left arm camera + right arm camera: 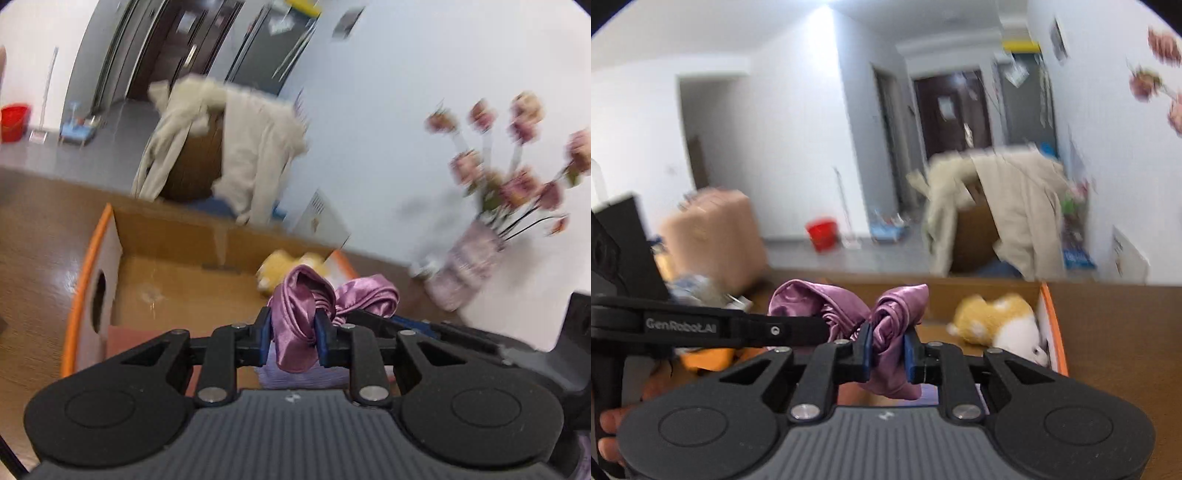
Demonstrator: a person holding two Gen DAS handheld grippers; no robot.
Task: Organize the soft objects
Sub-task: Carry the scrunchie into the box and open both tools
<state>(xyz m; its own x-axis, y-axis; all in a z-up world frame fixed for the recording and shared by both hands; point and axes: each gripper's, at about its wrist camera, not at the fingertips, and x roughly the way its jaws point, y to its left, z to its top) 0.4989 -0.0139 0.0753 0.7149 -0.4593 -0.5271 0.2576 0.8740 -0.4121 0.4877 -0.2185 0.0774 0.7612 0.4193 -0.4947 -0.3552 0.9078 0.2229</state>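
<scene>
Both grippers are clamped on the same purple satin cloth (299, 317) right now: the left gripper (293, 334) has one bunched end pinched between its blue pads, and the right gripper (889, 350) has the other end squeezed the same way, with the cloth hanging in the air between them above the table. Looks to me like the carry step, hauling the cloth toward the open cardboard box (166, 243), which already has a yellow and white plush toy (997, 321) lying against its far corner. Next move probably means getting both ends over the box opening and letting go together, or one side will just drag the slippery fabric back out. Satin like that slides easily, so I'd keep the pinch firm until it's low inside. Stuff nearby: a vase of pink flowers (469, 262) stands on the table just beside the box and close to the right hand's path, so that's the thing to avoid knocking. A chair with a beige coat (1008, 206) sits behind the table, well apart. Both views are motion blurred, so finer detail is hard to call.
</scene>
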